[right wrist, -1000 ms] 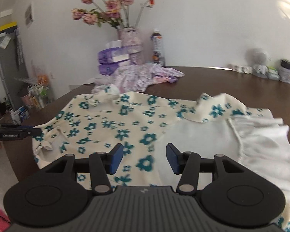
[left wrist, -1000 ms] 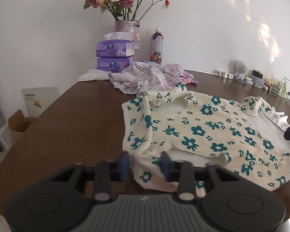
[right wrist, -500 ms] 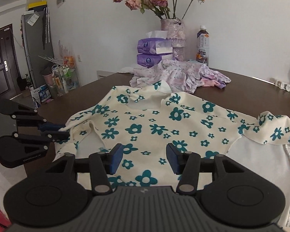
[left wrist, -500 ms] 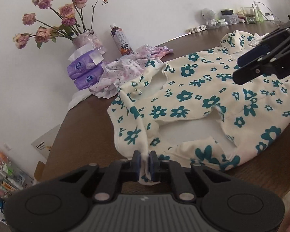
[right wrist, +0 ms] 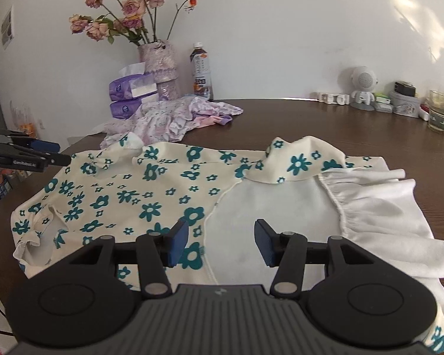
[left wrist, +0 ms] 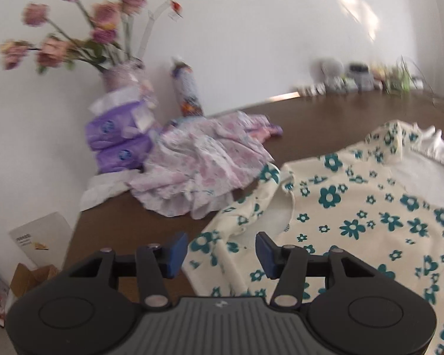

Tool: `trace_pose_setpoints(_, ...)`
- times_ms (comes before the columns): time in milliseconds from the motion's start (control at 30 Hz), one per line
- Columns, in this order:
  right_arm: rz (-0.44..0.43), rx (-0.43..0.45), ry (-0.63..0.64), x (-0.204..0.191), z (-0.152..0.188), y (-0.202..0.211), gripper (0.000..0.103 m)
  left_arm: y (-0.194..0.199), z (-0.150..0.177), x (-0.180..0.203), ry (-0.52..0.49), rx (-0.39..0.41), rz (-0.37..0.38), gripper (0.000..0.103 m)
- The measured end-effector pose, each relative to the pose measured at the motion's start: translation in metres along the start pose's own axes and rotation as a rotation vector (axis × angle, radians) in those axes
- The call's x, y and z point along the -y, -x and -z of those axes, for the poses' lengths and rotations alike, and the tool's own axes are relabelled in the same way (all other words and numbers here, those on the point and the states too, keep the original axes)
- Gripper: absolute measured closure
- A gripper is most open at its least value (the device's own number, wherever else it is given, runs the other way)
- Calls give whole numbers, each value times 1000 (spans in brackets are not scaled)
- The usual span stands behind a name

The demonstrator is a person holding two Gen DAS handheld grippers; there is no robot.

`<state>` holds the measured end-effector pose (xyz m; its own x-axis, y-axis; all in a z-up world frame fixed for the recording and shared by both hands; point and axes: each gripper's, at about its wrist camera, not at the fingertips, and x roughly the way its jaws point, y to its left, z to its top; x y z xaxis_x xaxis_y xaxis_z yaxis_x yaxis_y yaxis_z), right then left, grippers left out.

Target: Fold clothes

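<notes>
A cream dress with teal flowers [right wrist: 151, 189] lies spread on the brown table [right wrist: 310, 124], its white ruffled skirt part [right wrist: 379, 207] to the right. In the left wrist view the dress [left wrist: 355, 207] fills the lower right. My left gripper [left wrist: 222, 251] is open just above its shoulder and neck edge, with nothing pinched. The right wrist view shows the left gripper [right wrist: 59, 153] hovering at the dress's left end. My right gripper [right wrist: 221, 244] is open over the seam where flowered cloth meets white cloth, holding nothing.
A crumpled pink floral garment [right wrist: 174, 115] lies behind the dress. Purple tissue packs [right wrist: 127, 97], a vase of roses [right wrist: 159, 71] and a bottle [right wrist: 201, 71] stand by the wall. A small white figure [right wrist: 362, 88] and a glass [right wrist: 439, 109] sit at the back right.
My left gripper, shut on the dress's near edge half a second ago, has opened, let go and moved toward the neck. My right gripper stayed open and swung right, over the white part.
</notes>
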<state>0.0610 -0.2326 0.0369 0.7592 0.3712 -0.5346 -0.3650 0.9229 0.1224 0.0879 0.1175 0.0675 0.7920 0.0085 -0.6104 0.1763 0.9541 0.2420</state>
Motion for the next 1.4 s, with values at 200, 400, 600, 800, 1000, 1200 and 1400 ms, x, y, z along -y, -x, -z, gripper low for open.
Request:
trace_pose_setpoints(200,57,1,-46,16,8,8,53,-56,-7,-9,57,-63,-57,96)
trace_pose_setpoints(400,100,-14,-65,30,16,6,53,-68,-1,-12,86,-83,-117,95)
trace_pose_setpoints(600,118,0,-81,38,19,12,53,-48,-7,-15,168,-41,-113,67)
trace_pose_setpoints(800,137,19,-110,48,22,22,53,-9,1,-34,394,78,-16,69)
trace_pose_setpoints(1000,173,30,-138,57,27,34,53,-1,26,-41,506,84,44,97)
trace_pose_setpoints(1200,164,29,-149,54,31,36,53,-26,30,-16,407,-8,97,96)
trace_pose_setpoints(1400,159,25,-141,44,35,39,53,-28,33,-7,406,1,103,89)
